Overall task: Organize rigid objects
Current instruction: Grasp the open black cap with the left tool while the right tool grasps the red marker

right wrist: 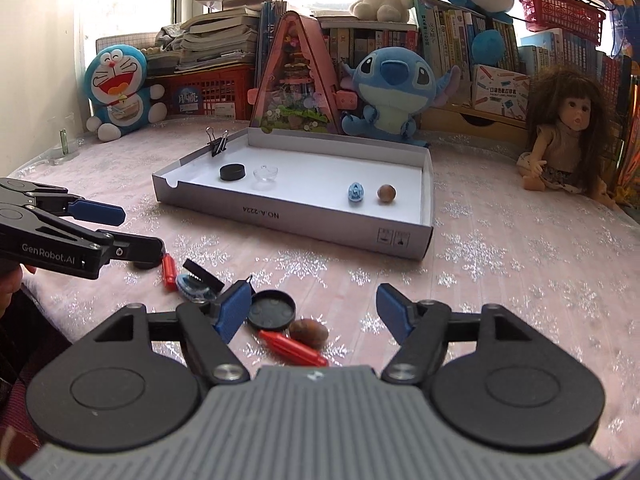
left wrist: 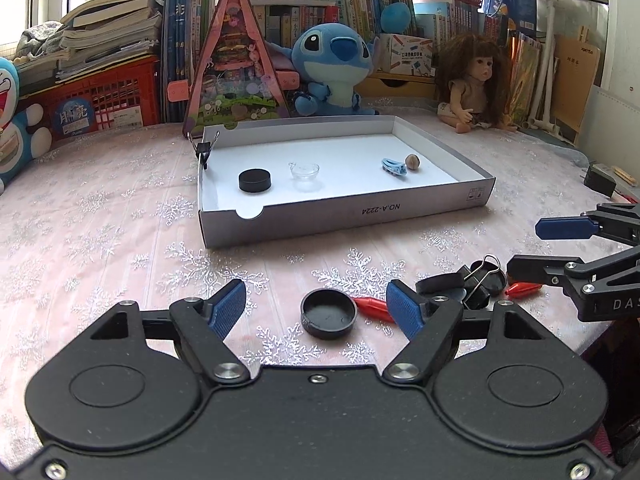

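A white cardboard box (left wrist: 344, 216) (right wrist: 280, 216) lies on the table. It holds a black cap (left wrist: 255, 181), a glass dish (left wrist: 305, 170), a blue hair clip (left wrist: 394, 167) and a walnut (left wrist: 412, 162). A binder clip (left wrist: 206, 150) grips its left wall. My left gripper (left wrist: 316, 292) is open, and a second black cap (left wrist: 329, 314) lies on the cloth between its fingers, untouched. A red clip (left wrist: 374, 307) and a loose binder clip (left wrist: 480, 280) lie to the right. My right gripper (right wrist: 314, 292) is open above another black cap (right wrist: 272, 310), a walnut (right wrist: 309, 332) and a red clip (right wrist: 292, 347).
Each gripper shows in the other's view: the right gripper (left wrist: 532, 246), the left gripper (right wrist: 136, 232). Behind the box stand a pink triangular case (left wrist: 236, 76), a blue plush (left wrist: 332, 68), a doll (left wrist: 476, 80), book stacks and a red crate (left wrist: 100, 100). Snowflake-patterned cloth covers the table.
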